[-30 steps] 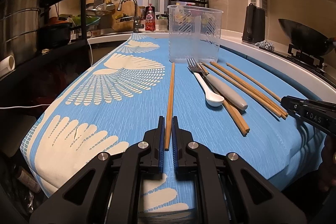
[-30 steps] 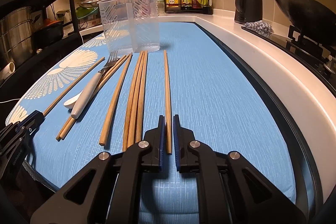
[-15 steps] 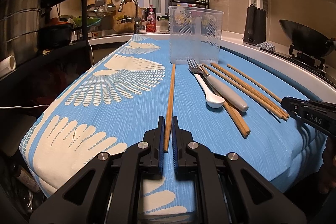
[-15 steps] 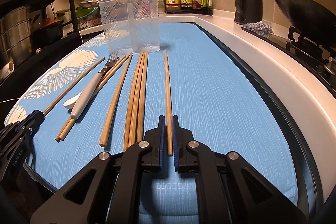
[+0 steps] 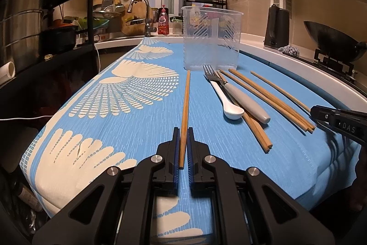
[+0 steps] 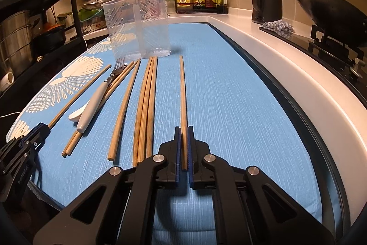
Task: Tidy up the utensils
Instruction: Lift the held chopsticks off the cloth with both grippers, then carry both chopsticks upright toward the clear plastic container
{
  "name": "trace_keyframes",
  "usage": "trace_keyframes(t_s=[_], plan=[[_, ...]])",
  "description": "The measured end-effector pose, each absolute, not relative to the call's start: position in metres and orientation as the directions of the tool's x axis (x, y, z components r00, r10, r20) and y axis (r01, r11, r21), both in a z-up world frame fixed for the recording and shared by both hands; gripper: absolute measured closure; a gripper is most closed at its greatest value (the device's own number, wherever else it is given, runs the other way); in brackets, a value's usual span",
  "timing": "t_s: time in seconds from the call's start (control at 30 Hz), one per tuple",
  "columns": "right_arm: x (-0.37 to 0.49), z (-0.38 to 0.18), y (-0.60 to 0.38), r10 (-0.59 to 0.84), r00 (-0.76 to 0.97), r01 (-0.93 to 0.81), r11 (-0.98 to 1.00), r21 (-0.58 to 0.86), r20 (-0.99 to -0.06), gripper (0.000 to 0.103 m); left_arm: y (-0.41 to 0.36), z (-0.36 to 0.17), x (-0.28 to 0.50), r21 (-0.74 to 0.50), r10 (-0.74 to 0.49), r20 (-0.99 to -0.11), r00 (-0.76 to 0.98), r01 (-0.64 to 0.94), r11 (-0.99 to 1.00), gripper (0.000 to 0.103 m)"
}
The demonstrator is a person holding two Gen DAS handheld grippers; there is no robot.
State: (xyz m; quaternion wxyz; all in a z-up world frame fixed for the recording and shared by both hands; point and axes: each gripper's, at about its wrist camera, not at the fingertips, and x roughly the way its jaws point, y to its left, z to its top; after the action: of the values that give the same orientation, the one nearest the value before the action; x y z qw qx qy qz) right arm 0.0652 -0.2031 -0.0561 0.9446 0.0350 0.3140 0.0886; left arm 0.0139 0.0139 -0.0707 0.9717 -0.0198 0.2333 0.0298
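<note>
In the left wrist view, the left gripper (image 5: 183,130) is seen at lower centre, its jaws closed narrowly on the near end of a single chopstick (image 5: 186,98). This chopstick runs straight up the frame over the blue cloth (image 5: 137,130) and ends just short of the clear bin (image 5: 212,38) at upper centre. To the right of it, a fork (image 5: 231,93) with a pale handle lies partly over a white spoon (image 5: 227,100), and both lie across a chopstick pair (image 5: 258,132). Further right, a chopstick bundle (image 5: 275,100) is laid diagonally. At the right edge, the right gripper (image 5: 321,110) is seen side-on.

In the right wrist view, the right gripper (image 6: 182,130) is seen at lower centre, its jaws pinched on the near end of a lone chopstick (image 6: 182,93), which points up the frame toward the bin (image 6: 137,24). Just left of it, a bundle of three (image 6: 146,107) is laid nearly parallel, then one separate stick (image 6: 125,107), then the pair (image 6: 107,98) under the fork (image 6: 110,82) and spoon (image 6: 76,115). At the lower left edge, the left gripper (image 6: 37,132) is seen, with its chopstick (image 6: 80,95) reaching toward the bin.

A wok (image 6: 330,8) is seen at the upper right, and a kettle (image 6: 266,1) stands on the counter beside it.
</note>
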Motion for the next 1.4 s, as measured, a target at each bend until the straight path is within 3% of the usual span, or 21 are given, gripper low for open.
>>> trace_keyframes(t_s=[1.27,1.4], plan=[[0.021,0.047,-0.233,0.196,0.885,-0.139,0.977,0.162,-0.422,0.098,0.024,0.01,-0.018,-0.043,0.041,-0.308,0.951,-0.057,0.997,0.099],[0.022,0.05,-0.232,0.199,0.886,-0.145,0.977,0.158,-0.42,0.098,0.026,-0.007,-0.006,-0.044,-0.005,-0.398,0.918,-0.014,0.999,0.096]])
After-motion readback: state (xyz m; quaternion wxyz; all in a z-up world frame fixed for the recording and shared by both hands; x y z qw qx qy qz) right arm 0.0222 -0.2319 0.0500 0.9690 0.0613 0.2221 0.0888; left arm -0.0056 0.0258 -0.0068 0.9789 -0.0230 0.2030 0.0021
